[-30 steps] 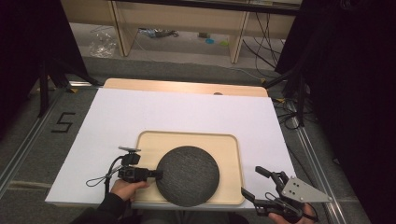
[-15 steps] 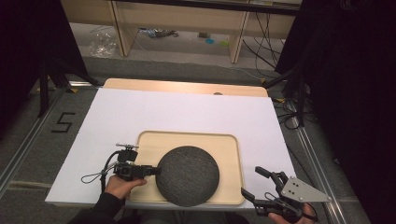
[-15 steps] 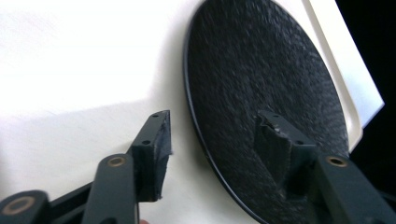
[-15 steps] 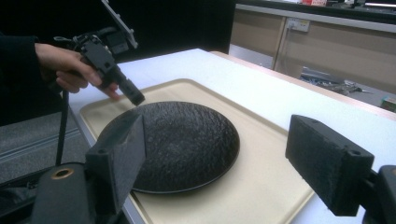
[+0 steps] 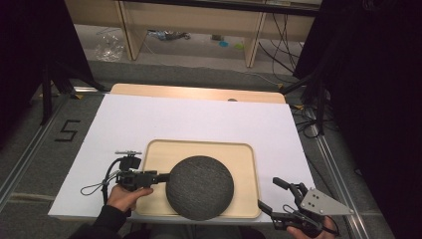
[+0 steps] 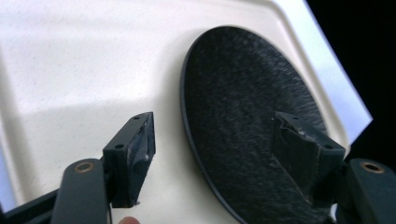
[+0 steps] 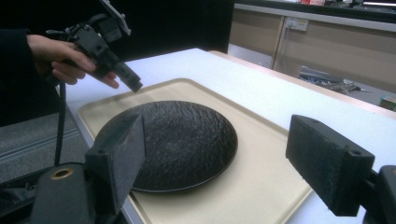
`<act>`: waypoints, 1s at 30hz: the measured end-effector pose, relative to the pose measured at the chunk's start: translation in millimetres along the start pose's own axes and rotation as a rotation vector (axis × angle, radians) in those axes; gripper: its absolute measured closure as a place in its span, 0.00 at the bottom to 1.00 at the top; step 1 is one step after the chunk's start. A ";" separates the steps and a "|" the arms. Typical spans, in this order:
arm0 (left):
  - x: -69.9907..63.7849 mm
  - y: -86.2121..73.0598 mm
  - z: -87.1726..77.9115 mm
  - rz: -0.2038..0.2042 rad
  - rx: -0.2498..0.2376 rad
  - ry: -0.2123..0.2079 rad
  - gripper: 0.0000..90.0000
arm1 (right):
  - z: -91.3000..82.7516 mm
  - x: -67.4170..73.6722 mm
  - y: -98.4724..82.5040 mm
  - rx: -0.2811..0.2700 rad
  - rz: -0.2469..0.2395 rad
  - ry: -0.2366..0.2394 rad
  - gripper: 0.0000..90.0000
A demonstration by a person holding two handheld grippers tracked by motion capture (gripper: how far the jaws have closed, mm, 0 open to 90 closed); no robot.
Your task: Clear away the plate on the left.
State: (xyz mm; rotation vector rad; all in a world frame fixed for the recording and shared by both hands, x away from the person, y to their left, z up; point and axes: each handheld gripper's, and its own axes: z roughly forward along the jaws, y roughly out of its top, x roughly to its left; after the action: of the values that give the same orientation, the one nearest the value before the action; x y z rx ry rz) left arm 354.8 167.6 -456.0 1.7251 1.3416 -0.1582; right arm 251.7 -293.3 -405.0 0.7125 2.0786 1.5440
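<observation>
Two grippers work at the near edge of a white bench [image 5: 199,119], one to each side of a pale tray [image 5: 244,154].

At the left, a hand [image 5: 123,196] holds the left gripper [image 5: 160,176] roughly level, its tips pointing toward the tray's middle and reaching the left rim of a dark round plate [image 5: 200,187]. In the left gripper view its fingers [image 6: 135,149] stand wide apart; they have just been opening. The plate's edge runs between them, with one finger over the bare tray and the other over the plate's rough dark face, and neither pad presses on it, so the plate is not gripped. In the right gripper view this gripper [image 7: 133,84] hangs just above the plate's far rim, clear of it.

In the middle, the plate lies flat in the tray, toward the tray's near side, with bare tray showing to its left, to its right and beyond it. The tray itself sits on the near half of the bench, close to the front edge.

At the right, the right gripper [image 5: 274,195] is held off the tray's near right corner, apart from tray and plate. Its fingers [image 7: 327,163] are spread wide with nothing between them.
</observation>
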 end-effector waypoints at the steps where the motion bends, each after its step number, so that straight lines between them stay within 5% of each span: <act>1: -0.7 0.0 -0.6 -0.005 -0.013 -0.009 0.33 | 0.3 -0.1 -0.3 -0.001 0.001 -0.001 0.24; 5: -2.9 0.7 -7.3 0.018 -0.074 -0.006 0.31 | 1.8 2.1 -0.9 -0.007 0.030 0.013 0.24; 6: -3.6 0.5 -8.0 0.012 -0.086 -0.012 0.31 | 0.4 0.4 0.1 -0.001 0.001 -0.001 0.24; 11: -7.1 0.5 -12.3 0.022 -0.125 -0.025 0.29 | 0.8 2.2 -0.2 -0.008 0.006 0.009 0.24; 25: -19.8 -3.0 -23.0 0.158 -0.199 -0.054 0.27 | 1.1 4.8 1.6 0.013 -0.017 0.007 0.24; 30: -22.7 -3.7 -26.6 0.172 -0.228 -0.084 0.26 | 0.9 6.5 1.3 0.015 -0.001 0.007 0.24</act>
State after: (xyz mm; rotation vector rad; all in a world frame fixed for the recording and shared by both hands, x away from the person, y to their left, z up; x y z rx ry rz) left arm 331.9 170.5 -429.5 1.6128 1.1001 0.0195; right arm 247.5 -288.1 -404.3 0.7129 2.0975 1.5338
